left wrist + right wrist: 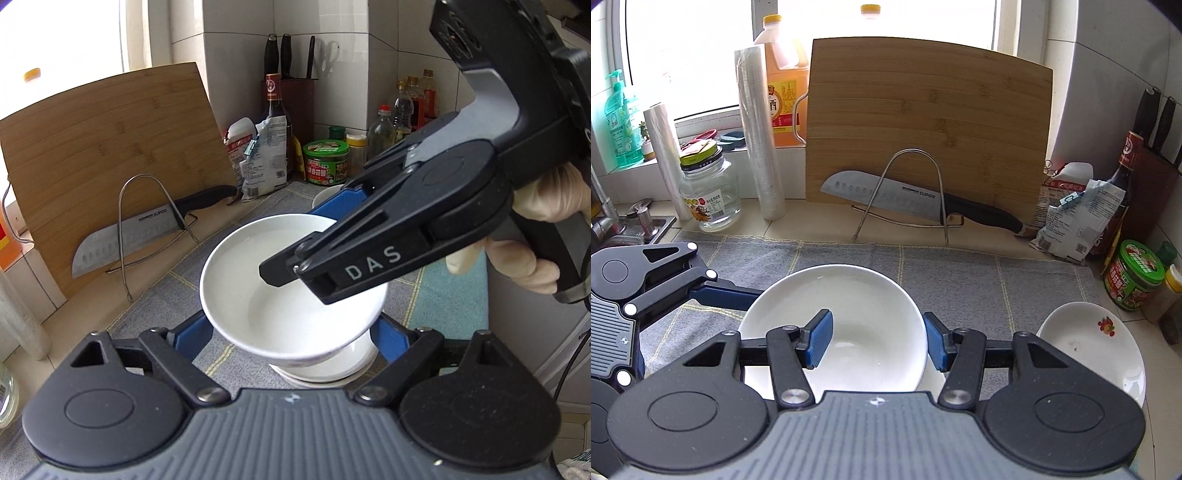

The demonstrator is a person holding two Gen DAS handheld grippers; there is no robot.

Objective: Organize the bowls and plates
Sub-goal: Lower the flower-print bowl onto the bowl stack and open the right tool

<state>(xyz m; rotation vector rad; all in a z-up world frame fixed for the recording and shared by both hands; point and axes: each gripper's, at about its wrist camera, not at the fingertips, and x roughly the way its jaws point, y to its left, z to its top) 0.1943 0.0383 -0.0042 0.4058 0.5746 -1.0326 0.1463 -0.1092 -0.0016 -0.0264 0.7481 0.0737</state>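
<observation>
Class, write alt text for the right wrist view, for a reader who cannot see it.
The right gripper clamps the rim of a white bowl, one blue pad inside and one outside, above a grey checked cloth. The left gripper reaches the bowl from the left. Behind them, a knife lies across a wire rack against a bamboo cutting board.

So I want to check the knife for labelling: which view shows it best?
The right wrist view: the knife lies whole and side-on against the board, its blade lettering readable. The left wrist view shows the knife smaller and angled, partly crossed by the wire stand.
</observation>
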